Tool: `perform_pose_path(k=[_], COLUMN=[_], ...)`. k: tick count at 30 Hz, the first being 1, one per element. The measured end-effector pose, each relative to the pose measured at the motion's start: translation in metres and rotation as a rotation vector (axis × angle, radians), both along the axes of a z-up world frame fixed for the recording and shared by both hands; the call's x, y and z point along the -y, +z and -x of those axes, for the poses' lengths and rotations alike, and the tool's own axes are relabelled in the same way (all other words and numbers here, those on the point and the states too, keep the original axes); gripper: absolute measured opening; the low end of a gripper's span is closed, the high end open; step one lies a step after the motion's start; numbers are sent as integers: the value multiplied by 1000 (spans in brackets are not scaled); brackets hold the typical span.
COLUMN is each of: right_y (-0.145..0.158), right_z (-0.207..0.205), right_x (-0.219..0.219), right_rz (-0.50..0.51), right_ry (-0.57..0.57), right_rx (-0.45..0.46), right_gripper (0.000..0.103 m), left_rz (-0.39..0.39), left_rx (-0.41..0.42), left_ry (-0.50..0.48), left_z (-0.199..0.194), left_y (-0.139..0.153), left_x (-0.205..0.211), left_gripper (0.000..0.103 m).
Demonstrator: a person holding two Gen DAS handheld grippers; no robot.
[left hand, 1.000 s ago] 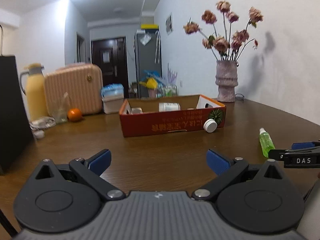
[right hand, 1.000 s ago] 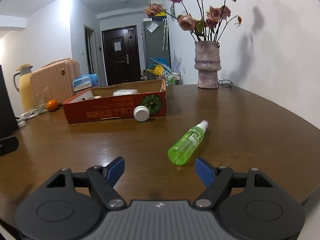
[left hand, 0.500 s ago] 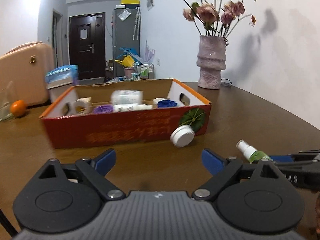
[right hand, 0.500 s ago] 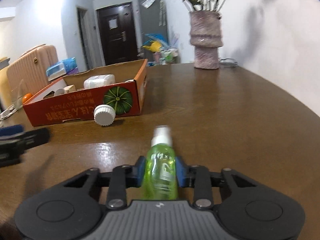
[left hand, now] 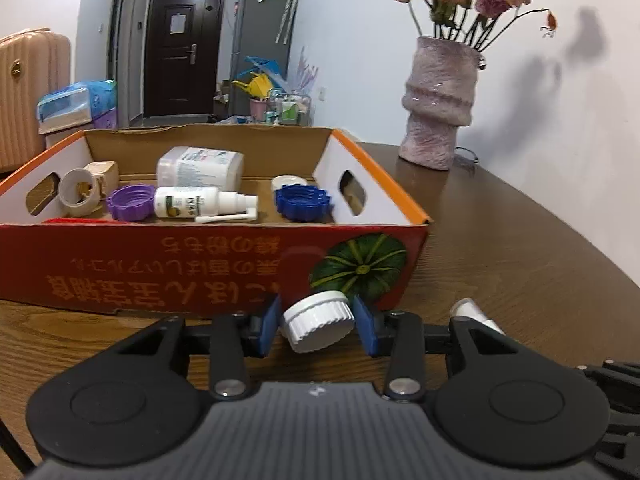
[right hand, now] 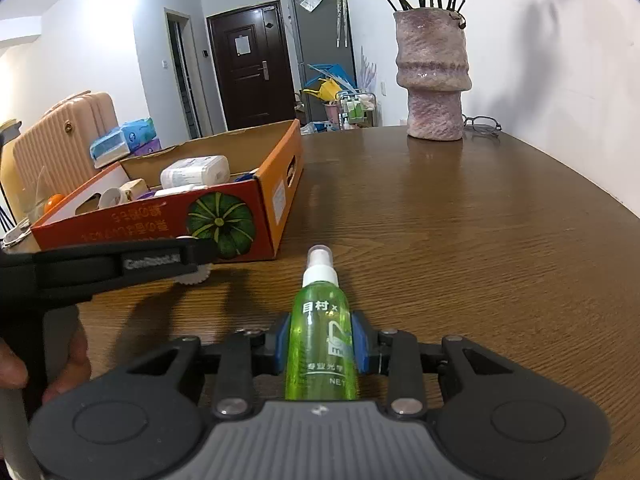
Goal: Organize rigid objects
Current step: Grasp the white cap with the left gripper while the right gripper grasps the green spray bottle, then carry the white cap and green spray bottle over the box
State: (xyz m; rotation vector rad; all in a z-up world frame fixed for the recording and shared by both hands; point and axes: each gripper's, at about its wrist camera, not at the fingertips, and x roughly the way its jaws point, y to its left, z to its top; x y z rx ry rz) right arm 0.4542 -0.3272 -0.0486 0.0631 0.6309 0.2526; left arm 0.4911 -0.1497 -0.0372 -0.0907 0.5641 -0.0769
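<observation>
Our left tool [left hand: 316,326] has just been closing, and its blue pads [left hand: 267,325] now sit narrow against the ribbed white cap [left hand: 318,321] of a red bottle [left hand: 298,276], which lies on its side just ahead, against the front wall of the cardboard box [left hand: 160,264]. Our right tool [right hand: 319,344] is drawn in too — its pads clamp the green spray bottle [right hand: 321,344], which points straight ahead with its white nozzle away from us.

Beyond the left tool, inside the box, we see a white spray bottle [left hand: 200,207], a purple lid [left hand: 131,202], a blue lid [left hand: 303,201], a white jar [left hand: 199,168] and a roll of tape [left hand: 78,192].

The surface [right hand: 460,232] is dark wood-grain, and the green bottle's lower end is hidden by the tool, so we cannot tell whether it rests there. Far ahead and to the right of both tools stands a pink vase [right hand: 433,76] of dried roses — spectacles [right hand: 482,125] lie beside it. To the left are a pink suitcase [right hand: 60,136] and tissue packs [right hand: 122,142]; a dark door [right hand: 250,66] closes the corridor behind.
</observation>
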Motion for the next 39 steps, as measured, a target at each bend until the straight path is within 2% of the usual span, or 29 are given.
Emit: perform_pose_path(k=[2, 8, 13, 16, 19, 23, 29, 33, 39], right_y=[0, 0, -2, -2, 1, 13, 44, 66, 79], right_z=[2, 11, 44, 70, 95, 130, 178, 206, 235], right_x=[-1, 0, 12, 16, 15, 6, -16, -27, -41], right_rz=[-5, -5, -176, -278, -326, -344, -321, -313, -310], right_ry=[5, 3, 12, 10, 5, 14, 72, 104, 111], right_rx=[-1, 2, -21, -22, -15, 17, 90, 151, 196], right_gripper=[30, 30, 30, 30, 30, 30, 30, 30, 30], left_rz=[12, -22, -99, -136, -163, -190, -162, -142, -131], left_rx=[-4, 1, 63, 79, 109, 174, 254, 301, 349], left_ry=[-9, -33, -80, -68, -40, -16, 10, 10, 0], left_z=[2, 28, 89, 127, 162, 207, 263, 291, 321], left_y=[-1, 7, 23, 30, 43, 62, 86, 97, 106], left_x=[-1, -4, -19, -34, -50, -67, -86, -94, -106], left_gripper=[41, 40, 40, 40, 40, 40, 40, 40, 40])
